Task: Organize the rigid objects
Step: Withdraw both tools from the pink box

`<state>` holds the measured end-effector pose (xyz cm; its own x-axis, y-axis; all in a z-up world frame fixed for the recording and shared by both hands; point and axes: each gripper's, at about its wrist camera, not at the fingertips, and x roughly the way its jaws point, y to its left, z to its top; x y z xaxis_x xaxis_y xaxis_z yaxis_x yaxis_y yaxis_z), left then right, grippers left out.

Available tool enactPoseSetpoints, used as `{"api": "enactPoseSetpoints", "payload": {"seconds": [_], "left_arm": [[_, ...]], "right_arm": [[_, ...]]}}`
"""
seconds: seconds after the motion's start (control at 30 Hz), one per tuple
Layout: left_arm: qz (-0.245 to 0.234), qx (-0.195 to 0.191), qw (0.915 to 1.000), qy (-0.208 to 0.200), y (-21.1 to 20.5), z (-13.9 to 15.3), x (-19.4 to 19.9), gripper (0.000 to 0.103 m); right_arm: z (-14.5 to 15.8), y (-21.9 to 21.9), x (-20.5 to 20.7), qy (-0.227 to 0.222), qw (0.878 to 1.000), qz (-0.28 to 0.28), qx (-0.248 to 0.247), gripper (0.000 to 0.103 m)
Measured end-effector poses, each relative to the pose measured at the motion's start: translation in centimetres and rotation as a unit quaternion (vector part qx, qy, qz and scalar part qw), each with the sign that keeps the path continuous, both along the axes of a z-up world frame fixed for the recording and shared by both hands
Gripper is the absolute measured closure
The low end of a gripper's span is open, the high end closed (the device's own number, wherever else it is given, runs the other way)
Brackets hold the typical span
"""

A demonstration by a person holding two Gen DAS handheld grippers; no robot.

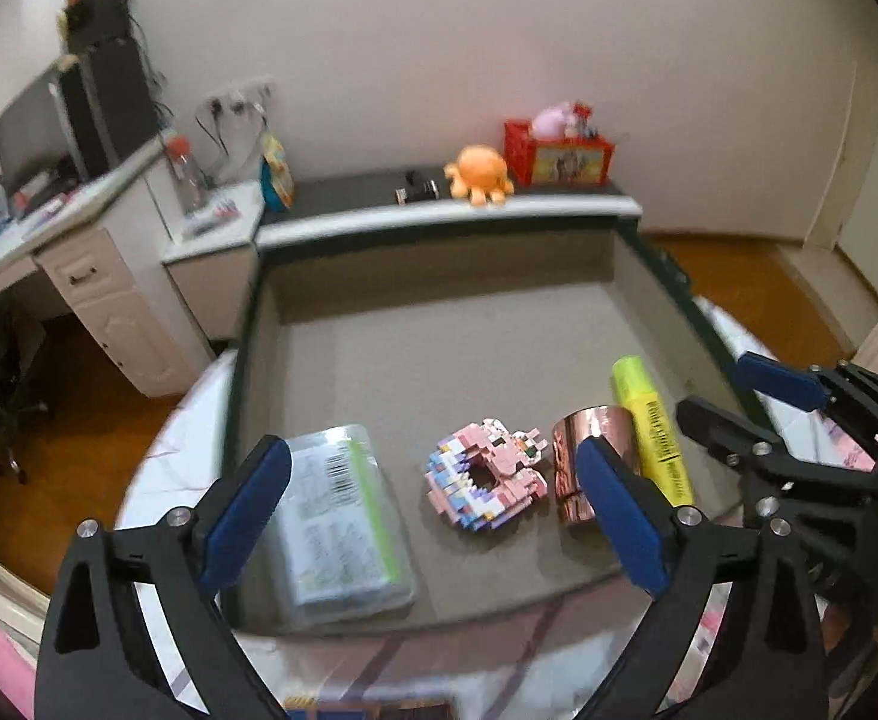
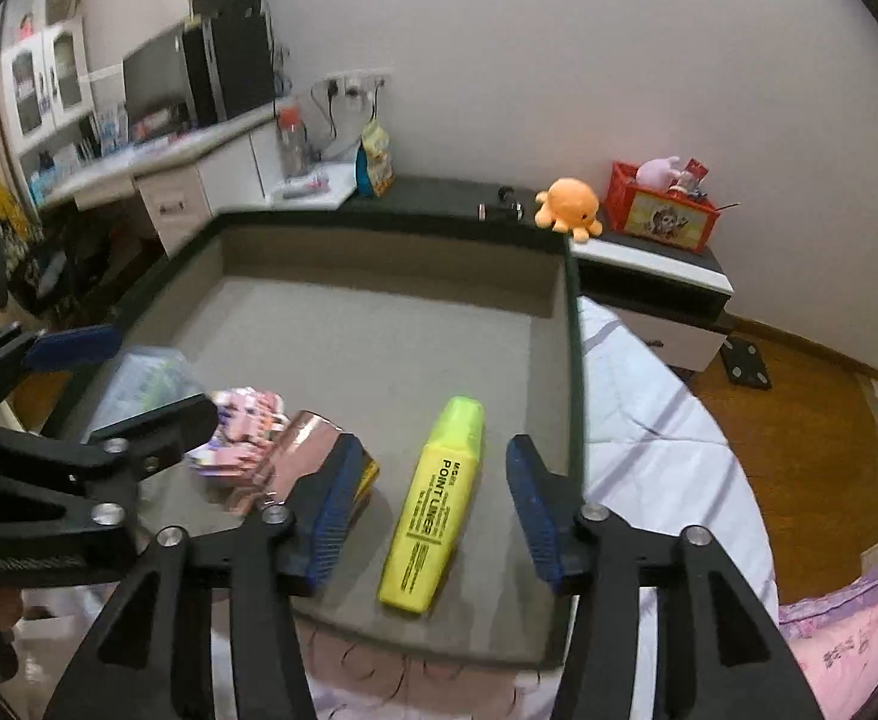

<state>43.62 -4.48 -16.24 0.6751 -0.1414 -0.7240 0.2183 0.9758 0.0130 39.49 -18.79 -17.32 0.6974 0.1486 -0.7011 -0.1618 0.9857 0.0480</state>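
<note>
Left wrist view shows a shallow tray point(image 1: 649, 276) with four things in a row along its near edge: a clear packet point(image 1: 337, 522) by the near left corner, a pink brick model point(image 1: 484, 474), a copper roll point(image 1: 583, 450), and a yellow marker point(image 1: 652, 432) towards the near right corner. The left tongs point(image 1: 433, 510) stand wide and released, gripping nothing; their left pad overlaps the packet and their right pad overlaps the roll, with the brick model lying in the gap ahead. Whether either pad touches anything cannot be told.

Right wrist view puts the marker point(image 2: 433, 504) squarely between the pads of the right tongs point(image 2: 427, 510), which are parted and not pressing on it. The marker's long axis runs from near edge to far, almost in line with the way these tongs point, cap end away. So the right hand is plainly the nearer for the marker; a straight closing would likely pinch it across its narrow body. The roll point(image 2: 295, 450) sits just beside the left pad, close enough that it may get nudged.
</note>
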Motion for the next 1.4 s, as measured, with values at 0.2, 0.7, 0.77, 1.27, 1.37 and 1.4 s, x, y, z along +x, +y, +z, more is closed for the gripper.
{"api": "enactPoseSetpoints", "payload": {"seconds": [0.2,0.7,0.77,1.27,1.37,1.4], "left_arm": [[0.025,-0.023,0.9922,-0.12,2.1,5.5,-9.1,0.0],[0.082,-0.018,0.9528,-0.292,4.1,9.4,-29.8,0.0],[0.083,-0.013,0.9516,-0.295,4.0,9.2,-31.2,0.0],[0.087,-0.02,0.9449,-0.315,4.5,8.9,-36.6,0.0],[0.089,-0.018,0.9441,-0.317,4.4,8.9,-36.9,0.0],[0.089,-0.016,0.9441,-0.317,4.4,8.9,-37.0,0.0]], "right_arm": [[5.5,-1.1,-7.5,-0.09,0.995,-0.01,0.03,0.022],[10.8,0.9,-28.4,-0.276,0.96,-0.045,0.016,0.011],[10.7,1.1,-30.0,-0.286,0.957,-0.051,0.02,0.006],[9.5,2.3,-35.2,-0.3,0.951,-0.067,0.017,0.0],[9.7,2.5,-35.5,-0.306,0.95,-0.069,0.011,0.0],[9.8,2.4,-35.8,-0.308,0.949,-0.069,0.011,0.0]]}}
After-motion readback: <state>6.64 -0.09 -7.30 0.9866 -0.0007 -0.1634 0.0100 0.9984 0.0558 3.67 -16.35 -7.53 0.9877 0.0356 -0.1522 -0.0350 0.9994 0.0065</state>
